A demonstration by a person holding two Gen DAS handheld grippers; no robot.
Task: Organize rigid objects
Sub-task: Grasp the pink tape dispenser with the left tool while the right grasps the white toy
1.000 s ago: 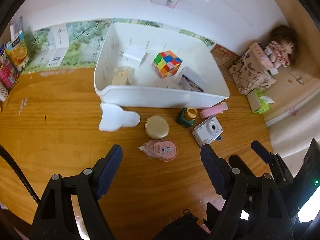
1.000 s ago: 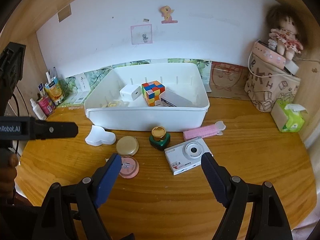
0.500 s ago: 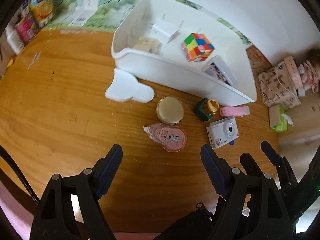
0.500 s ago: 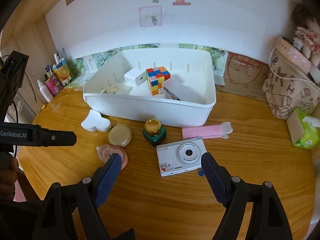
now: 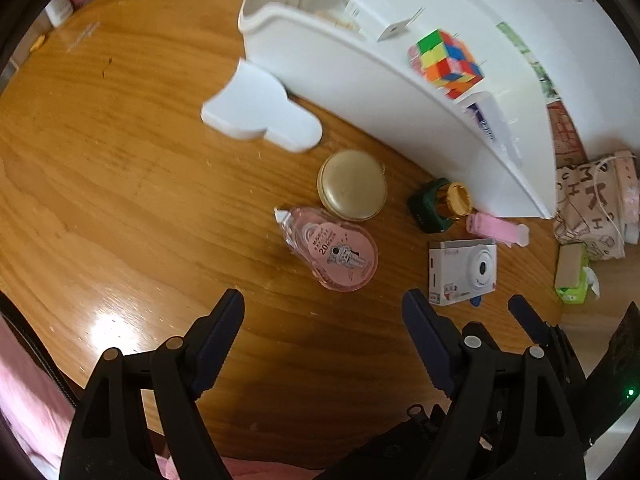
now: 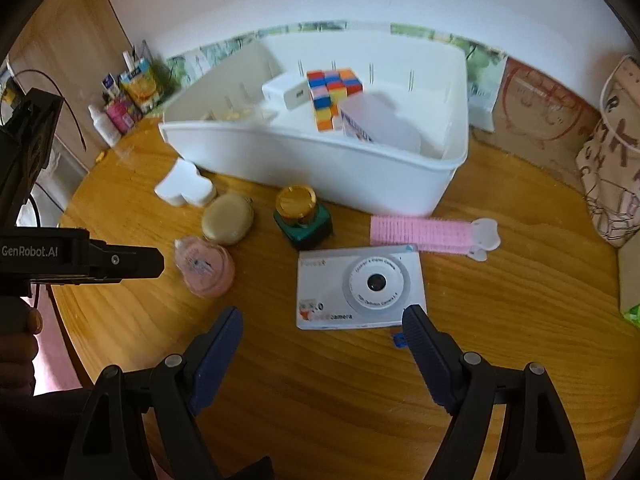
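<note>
Left claw [image 5: 322, 308]: jaws apart, nothing between them, pointing down over the bench [image 5: 120, 168], just short of the pink tape.
Right claw [image 6: 322, 324]: jaws apart, empty, above the bench; the right pad overlaps the camera's near corner in its own view, contact cannot be told.
Bin [image 6: 320, 160]: white, at the back of the bench near the wall.
In the bin: a colour cube [image 6: 334, 98], a white charger [image 6: 286, 90] beside it, a white box [image 6: 380, 124] leaning by the front wall.
Tape [image 5: 332, 254]: pink dispenser, flat on the bench, just ahead of the left claw.
Tin [image 5: 352, 190]: round, gold, touching or just beside the tape, on the bin side.
White case [image 5: 260, 114]: cloud-shaped, against the bin's front wall.
Bottle [image 6: 302, 214]: green with gold cap, between the tin and the pink comb, near the bin.
Comb [image 6: 428, 232]: pink, flat, in front of the bin's right corner.
Camera [image 6: 360, 286]: white, lens up, just ahead of the right claw.
Hand [image 6: 16, 344]: at the left edge of the right view, holding the left claw's handle.
</note>
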